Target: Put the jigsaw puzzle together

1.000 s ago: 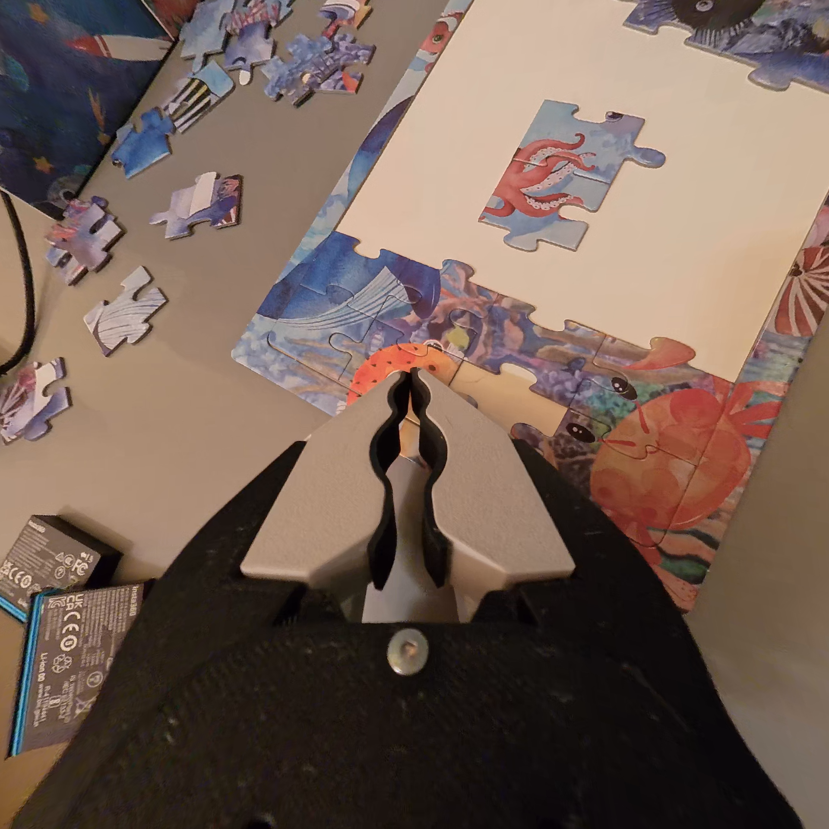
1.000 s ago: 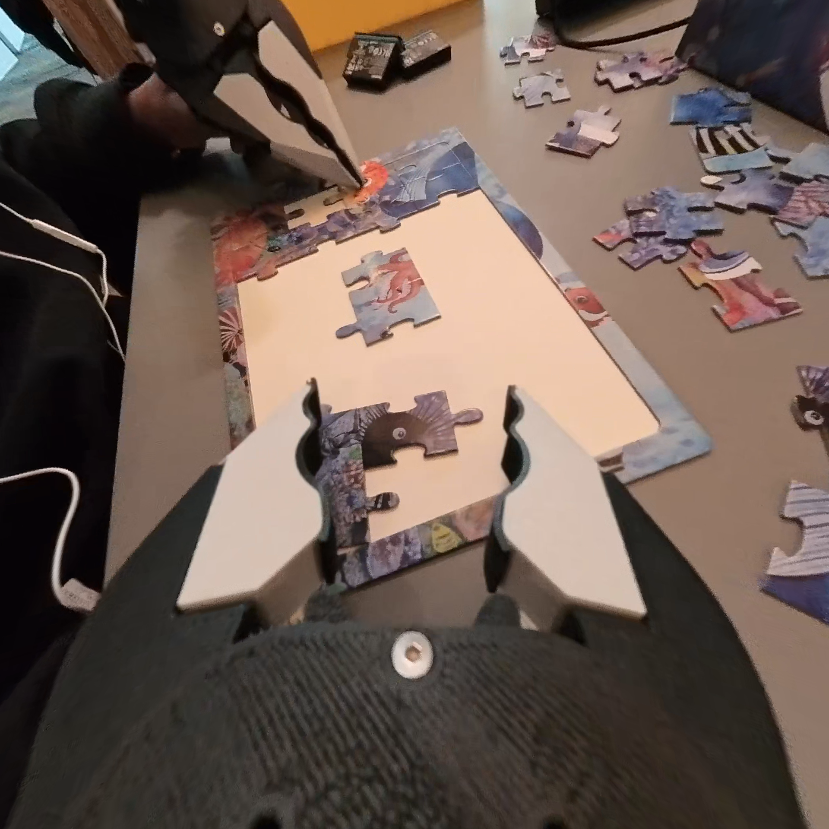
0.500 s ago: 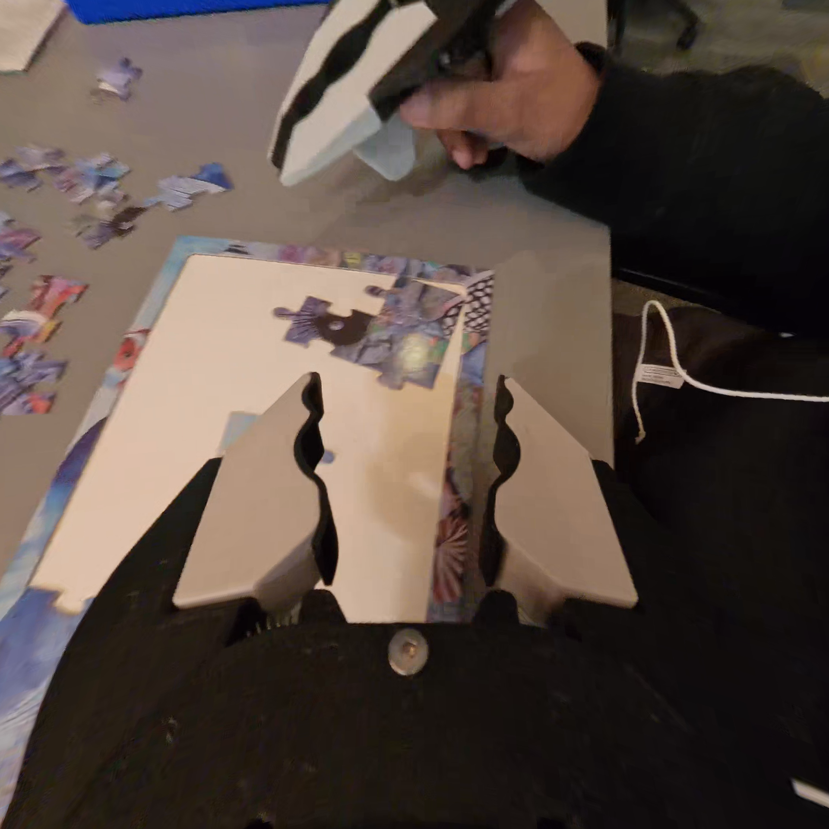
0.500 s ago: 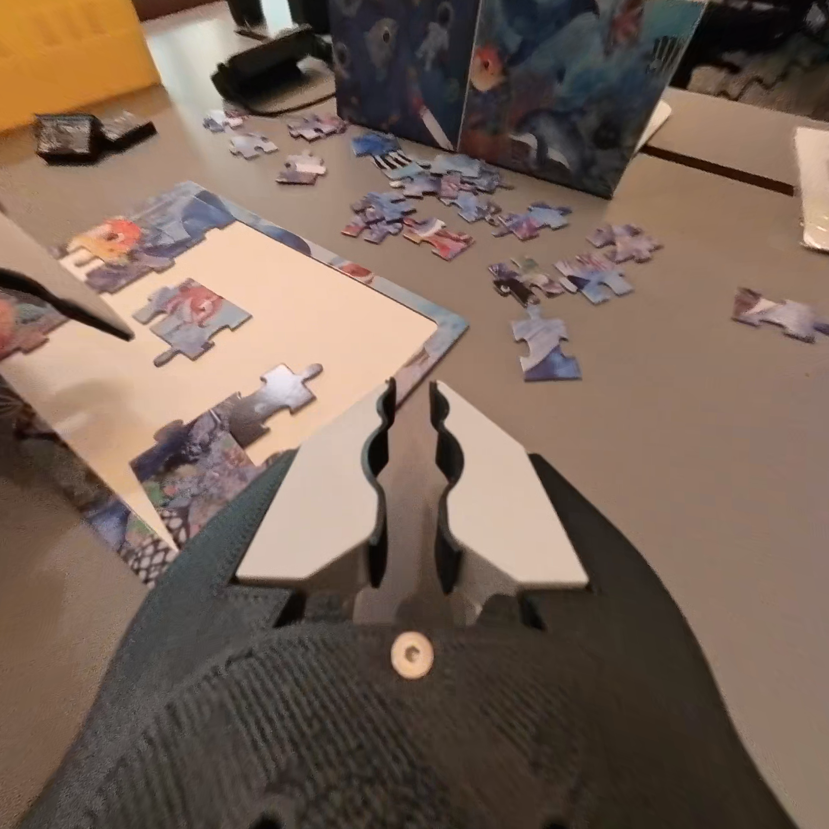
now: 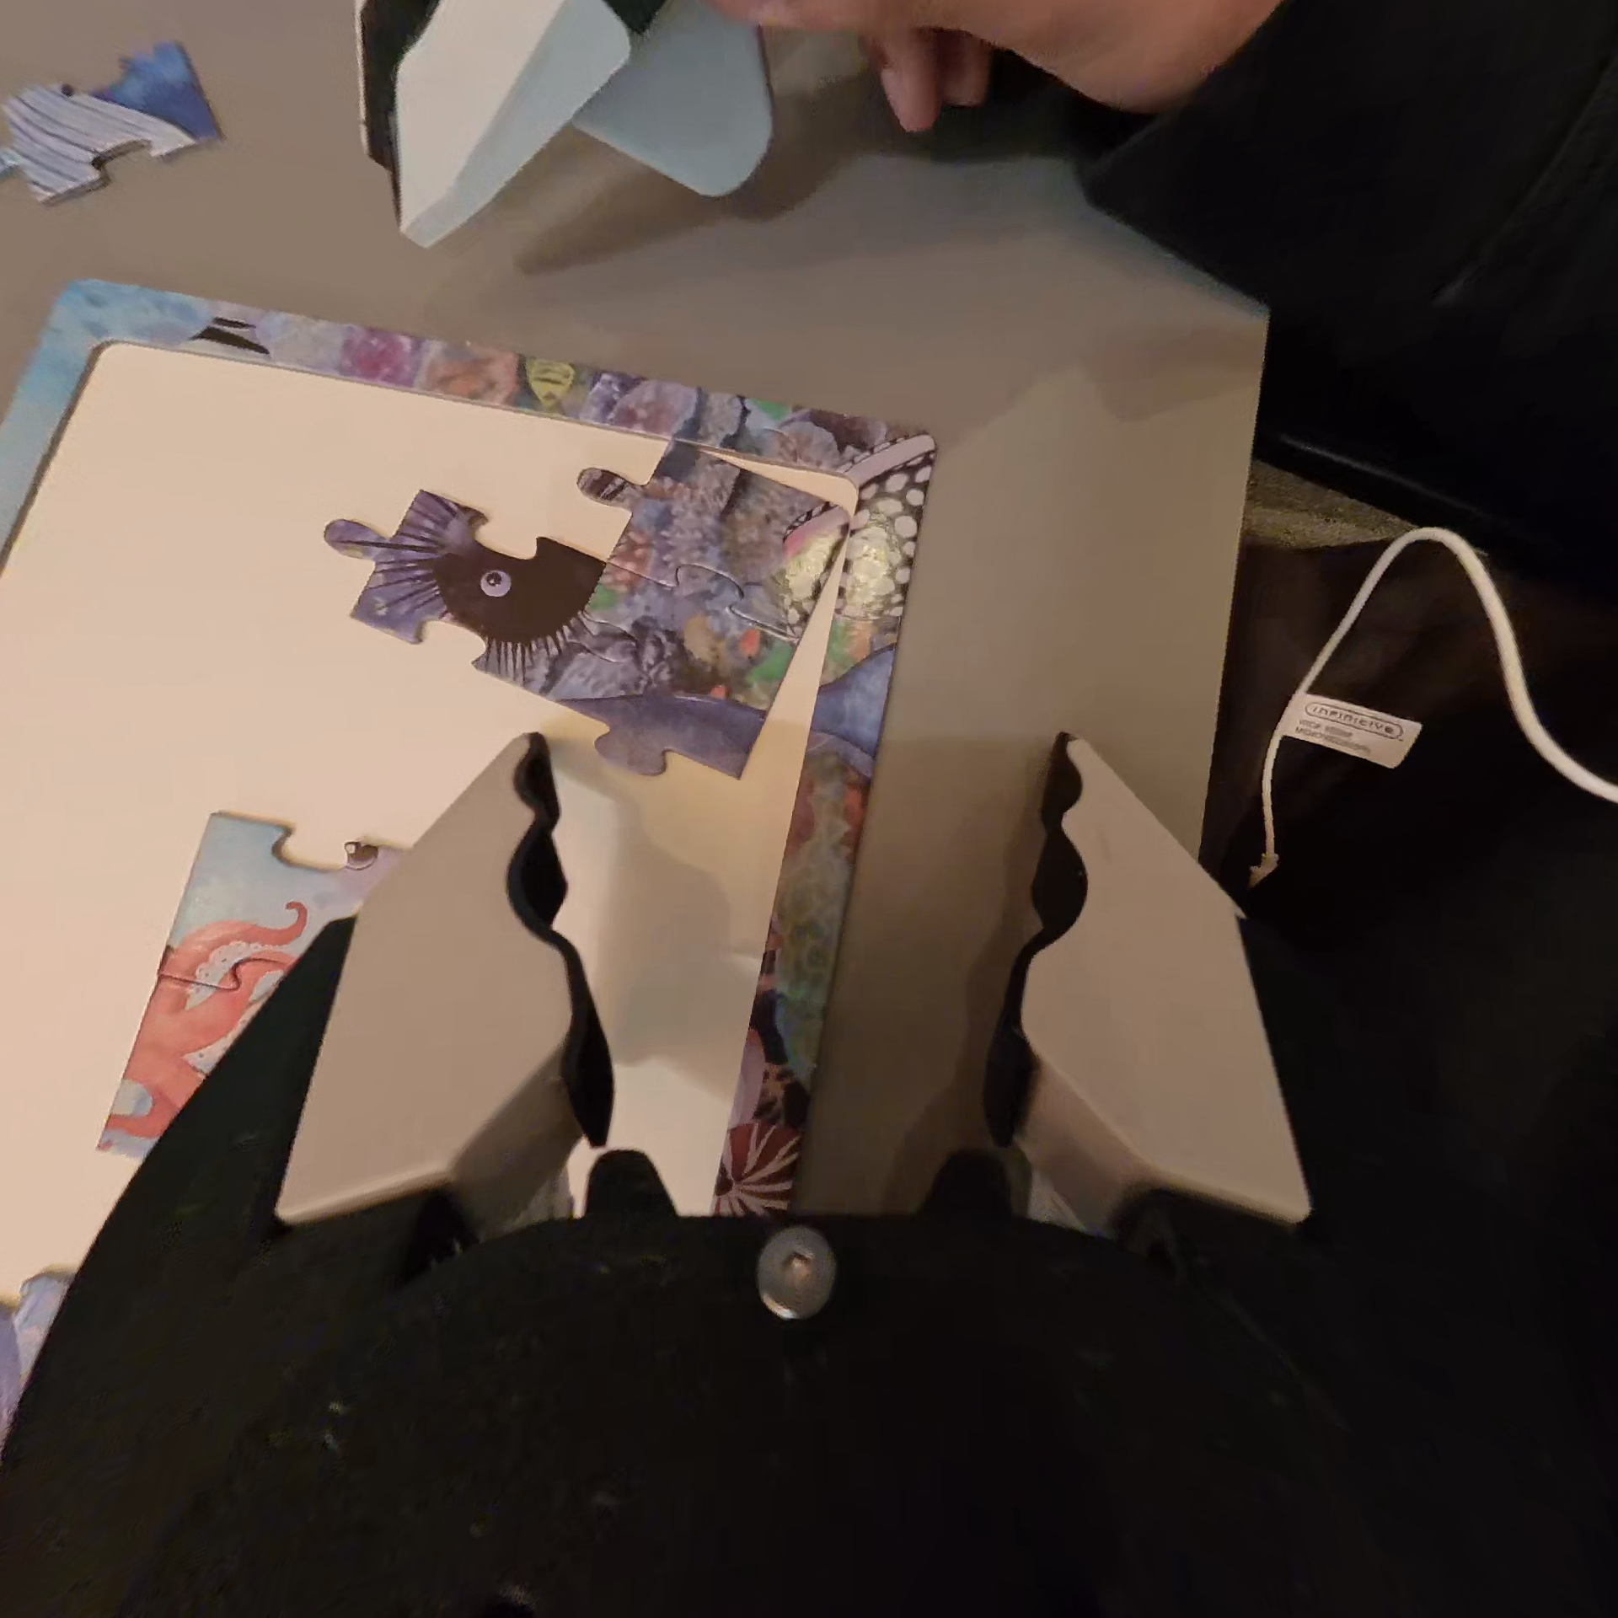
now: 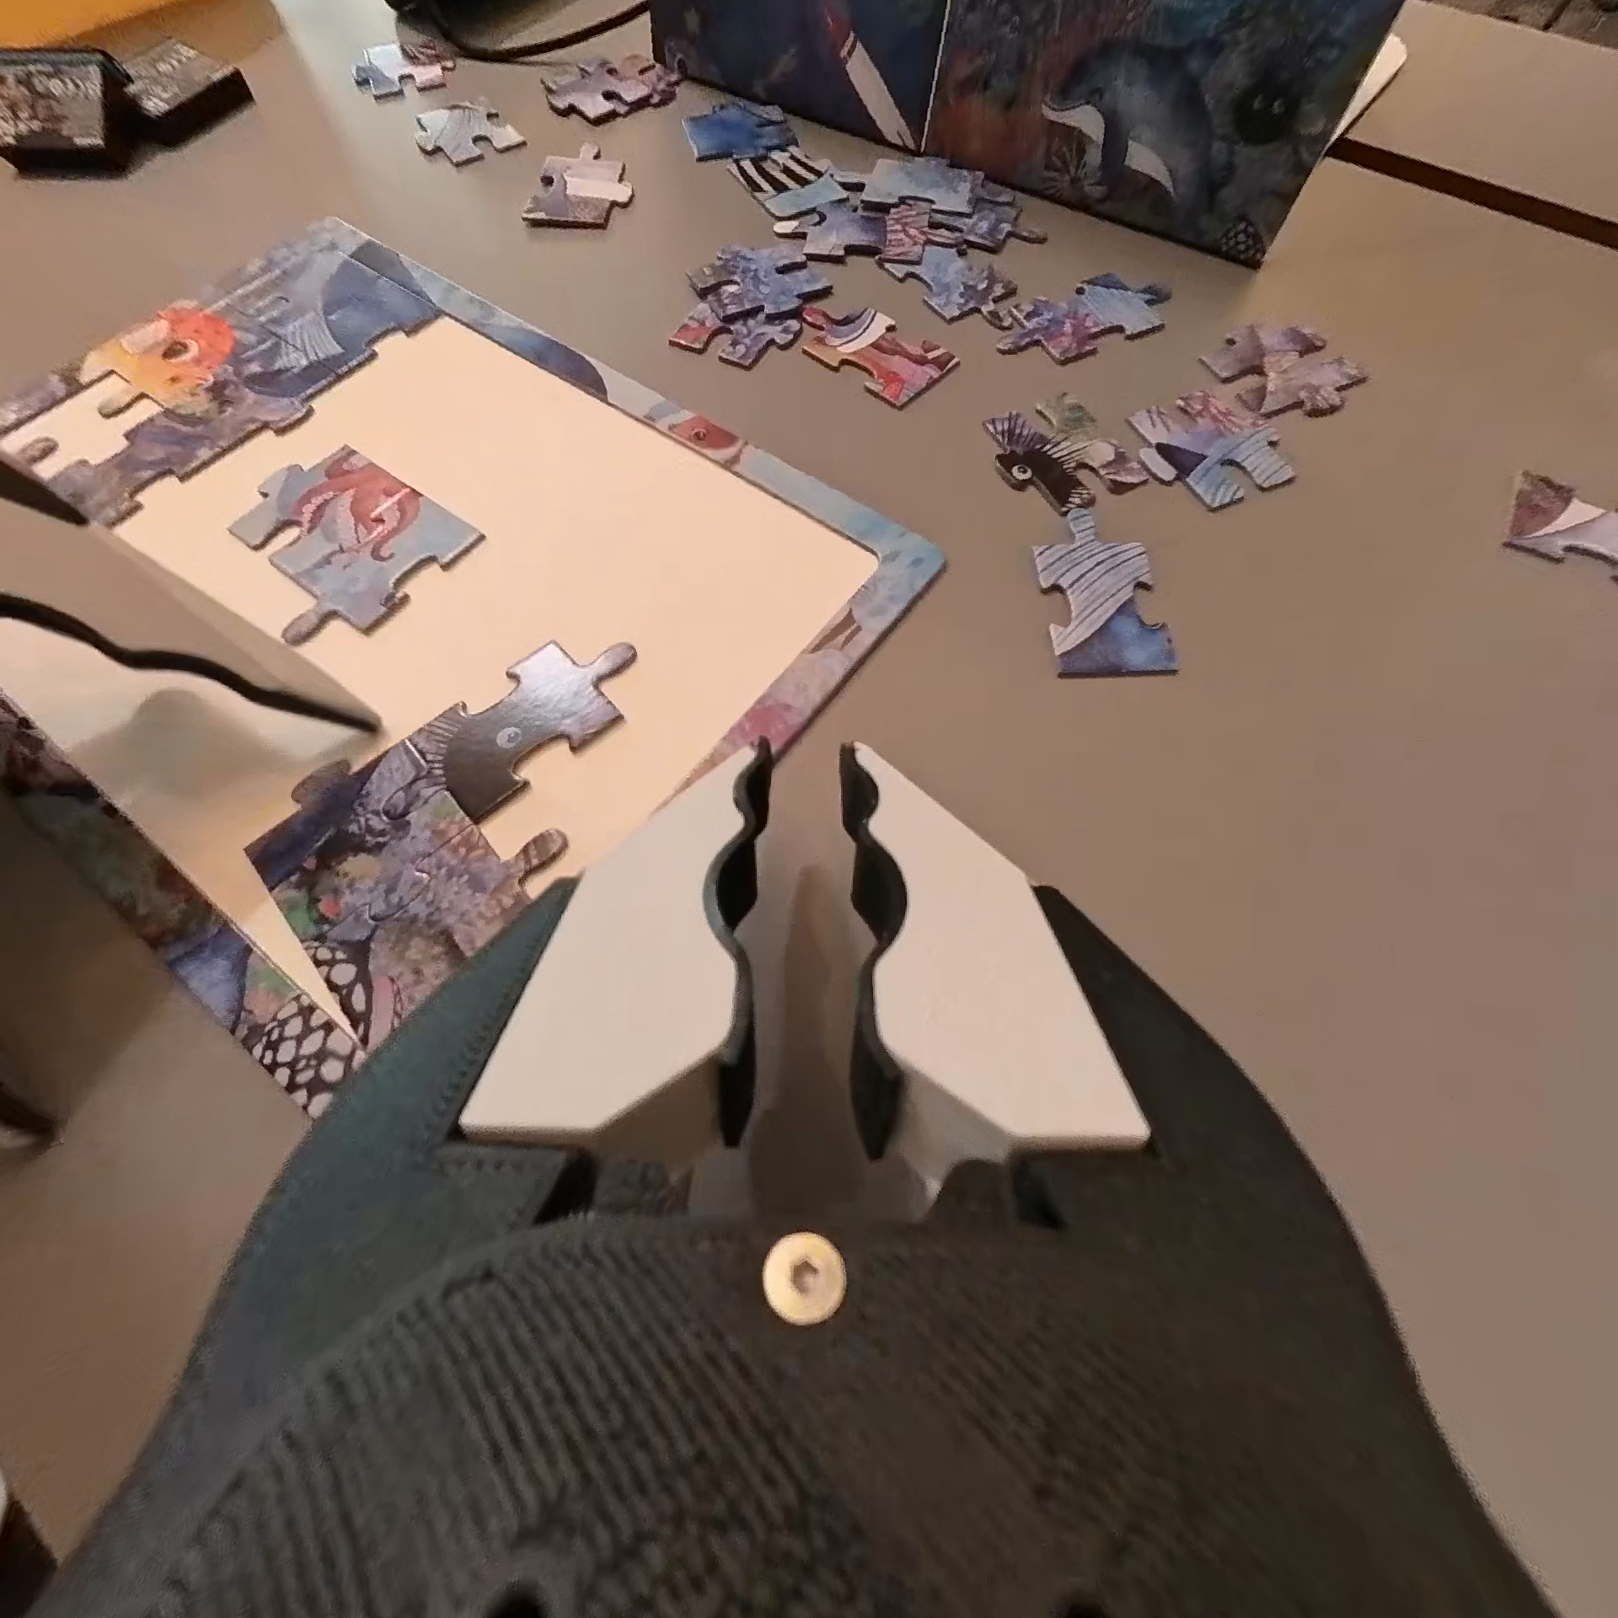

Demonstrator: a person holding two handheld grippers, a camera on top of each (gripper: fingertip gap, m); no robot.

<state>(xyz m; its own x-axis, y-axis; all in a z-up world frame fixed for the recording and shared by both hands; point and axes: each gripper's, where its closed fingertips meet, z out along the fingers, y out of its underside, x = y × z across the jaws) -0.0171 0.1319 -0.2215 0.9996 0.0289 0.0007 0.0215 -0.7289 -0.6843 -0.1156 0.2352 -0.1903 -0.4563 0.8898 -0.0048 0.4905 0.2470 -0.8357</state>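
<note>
The puzzle tray (image 5: 875, 788) has a cream base and a printed border. A joined cluster with a black sea urchin (image 5: 613, 613) lies in its corner, slightly askew; it also shows in the right wrist view (image 6: 490, 762). Joined octopus pieces (image 6: 359, 525) lie mid-tray. My left gripper (image 5: 797, 749) is wide open and empty, just above the tray's edge beside the cluster. My right gripper (image 6: 805, 751) is empty, its jaws only a narrow gap apart, above bare table by the tray's corner. Several loose pieces (image 6: 875, 236) lie beyond it, a striped one (image 6: 1099, 595) nearest.
The puzzle box (image 6: 1094, 96) stands at the back behind the loose pieces. Two black boxes (image 6: 87, 96) sit far left. A person in dark clothing with a white cord (image 5: 1445, 613) is at the table edge. Joined pieces with an orange fish (image 6: 175, 350) fill the tray's far end.
My left gripper opened wide and swung from the orange-fish end to the urchin corner, then came closer. My right gripper narrowed to a small gap and turned toward the loose pieces.
</note>
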